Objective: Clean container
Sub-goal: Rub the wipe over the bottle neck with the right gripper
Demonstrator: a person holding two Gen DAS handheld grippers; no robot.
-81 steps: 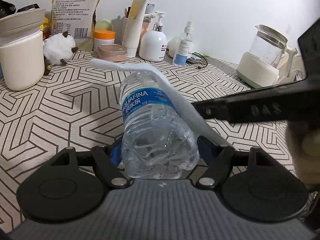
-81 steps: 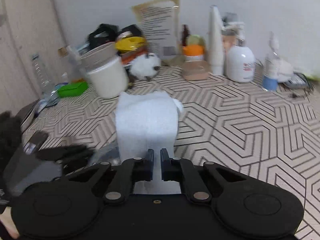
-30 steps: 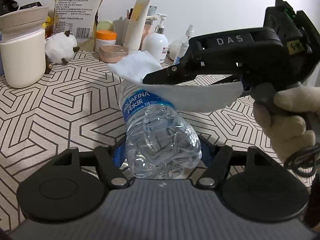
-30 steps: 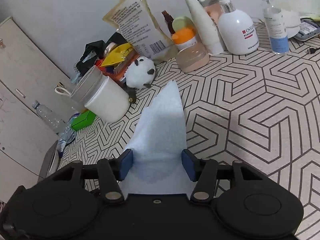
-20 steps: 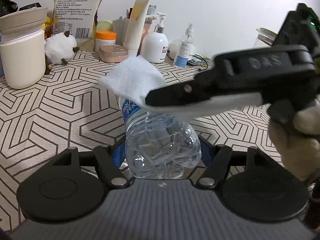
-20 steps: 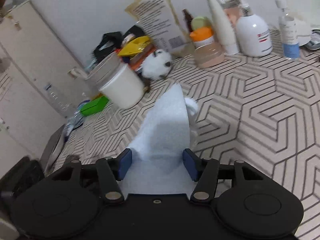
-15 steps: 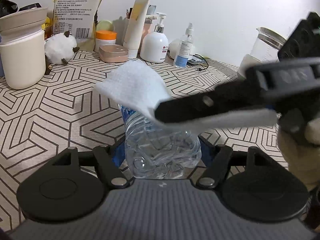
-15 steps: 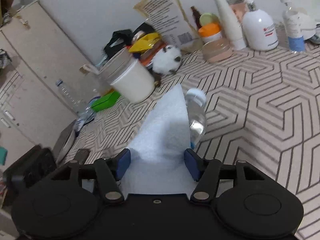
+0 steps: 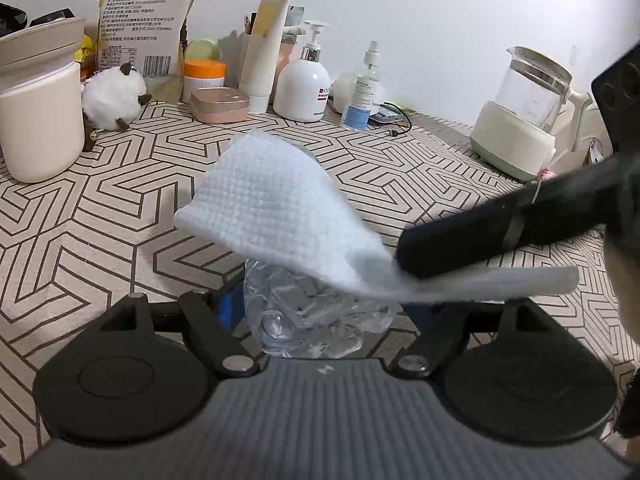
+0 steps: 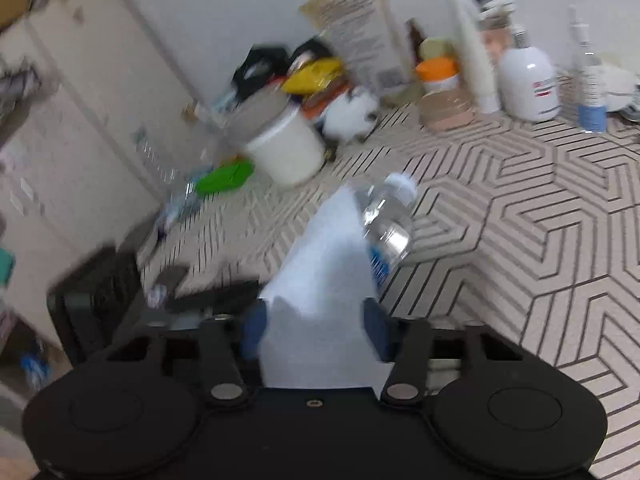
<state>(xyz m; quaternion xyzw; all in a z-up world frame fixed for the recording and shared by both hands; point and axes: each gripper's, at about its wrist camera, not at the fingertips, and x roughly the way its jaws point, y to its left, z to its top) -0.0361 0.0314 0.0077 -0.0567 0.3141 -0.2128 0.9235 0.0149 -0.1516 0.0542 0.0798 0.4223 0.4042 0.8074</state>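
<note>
The left gripper (image 9: 316,312) is clamped on the base end of a clear plastic water bottle (image 9: 308,320), its blue-padded fingers (image 9: 229,311) pressed against either side of the crumpled plastic. The bottle lies along the gripper's line of sight, over the geometric-patterned tablecloth (image 9: 120,216); whether it touches the cloth I cannot tell. From the right wrist view its white cap end (image 10: 398,186) and a strip of blue label show past the edge of a white wipe (image 10: 324,280).

That wipe (image 9: 280,216) (a textured, quilted-looking sheet) is draped over the upper part of the bottle and hides most of the label in the left wrist view. The right gripper (image 10: 314,330) has its fingers spread wide apart, with the wipe lying between them; the picture is motion-blurred, so the wipe seems to rest loosely there rather than being pinched. In the left wrist view the right gripper's black body (image 9: 500,232) reaches in from the right, just above the wipe's trailing edge.

Along the wall stand a white lidded canister (image 9: 38,120), a fluffy toy sheep (image 9: 112,98), a printed food pouch (image 9: 148,20), an orange-lidded jar (image 9: 204,80), a pump bottle (image 9: 302,84), a small spray bottle (image 9: 362,96) and a glass kettle (image 9: 524,116).
</note>
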